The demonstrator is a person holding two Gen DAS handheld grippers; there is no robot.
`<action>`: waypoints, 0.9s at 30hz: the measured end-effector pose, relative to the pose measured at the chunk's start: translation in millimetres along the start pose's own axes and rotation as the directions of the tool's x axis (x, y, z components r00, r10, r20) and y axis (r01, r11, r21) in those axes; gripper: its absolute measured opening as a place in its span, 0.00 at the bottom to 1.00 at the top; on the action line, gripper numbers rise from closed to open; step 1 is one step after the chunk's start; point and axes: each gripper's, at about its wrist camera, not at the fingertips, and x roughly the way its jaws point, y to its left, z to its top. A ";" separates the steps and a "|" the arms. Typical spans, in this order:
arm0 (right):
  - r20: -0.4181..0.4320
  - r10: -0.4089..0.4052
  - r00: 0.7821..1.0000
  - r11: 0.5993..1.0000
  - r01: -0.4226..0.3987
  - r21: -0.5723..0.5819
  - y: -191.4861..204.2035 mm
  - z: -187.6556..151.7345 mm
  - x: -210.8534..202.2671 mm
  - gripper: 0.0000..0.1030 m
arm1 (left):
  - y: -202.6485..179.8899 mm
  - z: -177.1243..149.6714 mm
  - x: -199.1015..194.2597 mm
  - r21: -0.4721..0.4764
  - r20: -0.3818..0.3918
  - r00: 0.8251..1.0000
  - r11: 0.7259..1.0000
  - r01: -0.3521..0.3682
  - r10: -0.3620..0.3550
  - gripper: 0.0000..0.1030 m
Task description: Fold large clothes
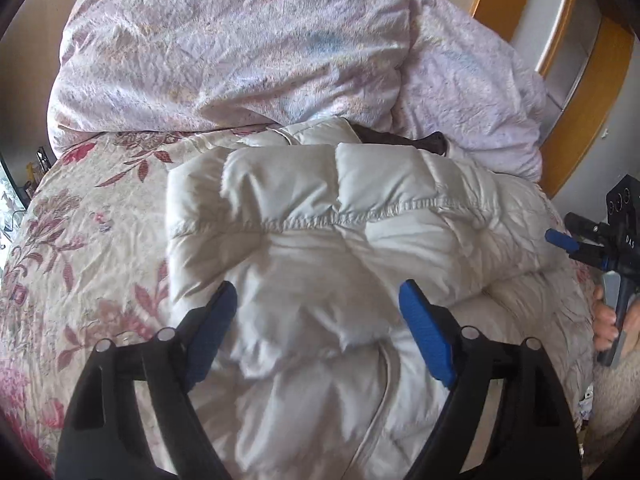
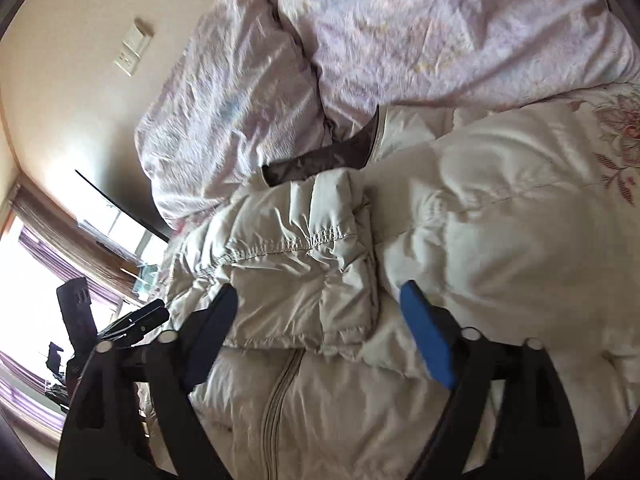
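Observation:
A cream puffer jacket (image 1: 320,220) lies spread on the bed, with its brown collar lining (image 1: 400,140) at the far end. My left gripper (image 1: 318,296) hovers open over the jacket's padded middle, with nothing pinched between its blue pads. At the right edge of the left wrist view a hand (image 1: 608,320) holds the right gripper (image 1: 564,236) beside the jacket. In the right wrist view a sleeve (image 2: 296,264) lies folded across the jacket's body (image 2: 500,240), above the zipper (image 2: 280,392). My right gripper (image 2: 320,294) stands open over that sleeve, with its pads apart from the cloth.
A rumpled lilac duvet (image 1: 240,40) is piled behind the jacket. A floral bedspread (image 1: 80,220) covers the bed to the left. A curved wooden bed frame (image 1: 560,60) rises at the far right. A bright window (image 2: 24,280) and a wall switch (image 2: 132,52) lie beyond the bed.

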 end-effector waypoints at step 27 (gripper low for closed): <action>-0.128 0.003 0.992 0.950 0.037 0.310 -157.9 -148.3 -143.5 0.85 | 85.0 -179.3 -70.1 -0.281 -0.015 0.949 0.912 0.298 -0.315 0.70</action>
